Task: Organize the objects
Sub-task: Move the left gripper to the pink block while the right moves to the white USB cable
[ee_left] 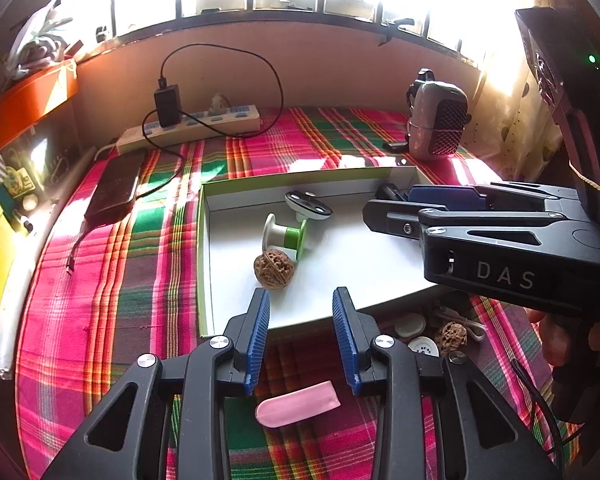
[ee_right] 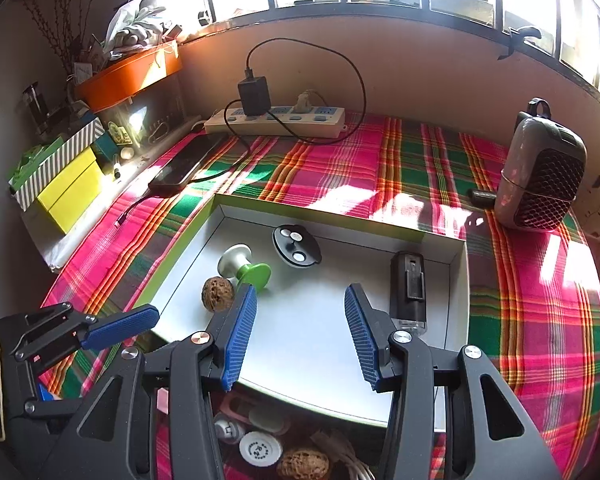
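Observation:
A shallow white box with a green rim (ee_left: 204, 264) (ee_right: 458, 280) lies on the plaid cloth. In it are a walnut (ee_left: 274, 269) (ee_right: 217, 294), a white and green spool (ee_left: 285, 236) (ee_right: 244, 266), a black and white disc (ee_left: 309, 204) (ee_right: 296, 246) and a black rectangular device (ee_right: 409, 288). My left gripper (ee_left: 301, 300) hangs open above the box's near edge, nothing between its blue pads. My right gripper (ee_right: 300, 300) is open over the box's middle, also seen from the side (ee_left: 396, 204). A pink cap (ee_left: 298, 403), a second walnut (ee_left: 451, 337) (ee_right: 302, 465) and white round caps (ee_right: 260, 449) lie on the cloth before the box.
A power strip (ee_right: 276, 120) with a black charger and looping cable sits at the back wall. A dark phone (ee_right: 186, 164) lies left of the box, a grey speaker (ee_right: 542, 178) stands at the right. Yellow and striped boxes (ee_right: 68, 188) and an orange tray (ee_right: 128, 76) crowd the left.

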Demonstrator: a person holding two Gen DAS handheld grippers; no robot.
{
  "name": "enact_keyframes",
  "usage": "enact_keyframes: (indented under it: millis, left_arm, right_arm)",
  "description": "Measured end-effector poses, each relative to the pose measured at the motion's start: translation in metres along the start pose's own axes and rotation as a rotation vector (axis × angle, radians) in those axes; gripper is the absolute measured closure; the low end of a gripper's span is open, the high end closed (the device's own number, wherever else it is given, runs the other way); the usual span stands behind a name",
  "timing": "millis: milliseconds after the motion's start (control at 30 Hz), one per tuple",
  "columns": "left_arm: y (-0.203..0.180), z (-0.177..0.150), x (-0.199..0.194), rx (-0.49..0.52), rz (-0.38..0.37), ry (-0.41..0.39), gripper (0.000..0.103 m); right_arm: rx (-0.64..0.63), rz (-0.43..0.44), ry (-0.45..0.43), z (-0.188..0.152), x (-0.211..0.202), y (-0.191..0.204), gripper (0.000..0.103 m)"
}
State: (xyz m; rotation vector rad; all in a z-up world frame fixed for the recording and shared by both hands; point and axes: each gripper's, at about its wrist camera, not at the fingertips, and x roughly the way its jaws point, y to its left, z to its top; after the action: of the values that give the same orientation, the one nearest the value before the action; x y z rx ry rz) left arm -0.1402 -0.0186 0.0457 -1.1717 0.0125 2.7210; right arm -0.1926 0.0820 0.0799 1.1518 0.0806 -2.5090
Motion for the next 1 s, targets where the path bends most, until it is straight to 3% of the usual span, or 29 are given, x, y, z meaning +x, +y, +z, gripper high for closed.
enact_keyframes:
  millis: [467,700,867,1000]
  left_arm:
    - [0.023,-0.033,-0.024,-0.053,0.014,-0.005,0.072]
    - [0.034,-0.047,-0.03,-0.075,-0.011,-0.004,0.072]
    - [0.034,-0.05,-0.028,-0.048,-0.019,0.0,0.072]
    - [0.028,-0.05,-0.026,0.032,-0.026,0.002,0.072]
  right_arm:
    - [0.096,-0.08,-0.064,-0.048,-0.048,-0.021,0.056]
    - [0.131,-0.108,-0.055,-0.075,-0.057,-0.031,0.056]
    - [0.124,-0.127,-0.027,-0.091,-0.059,-0.034,0.056]
    - [0.106,-0.127,-0.02,-0.101,-0.064,-0.034,0.055]
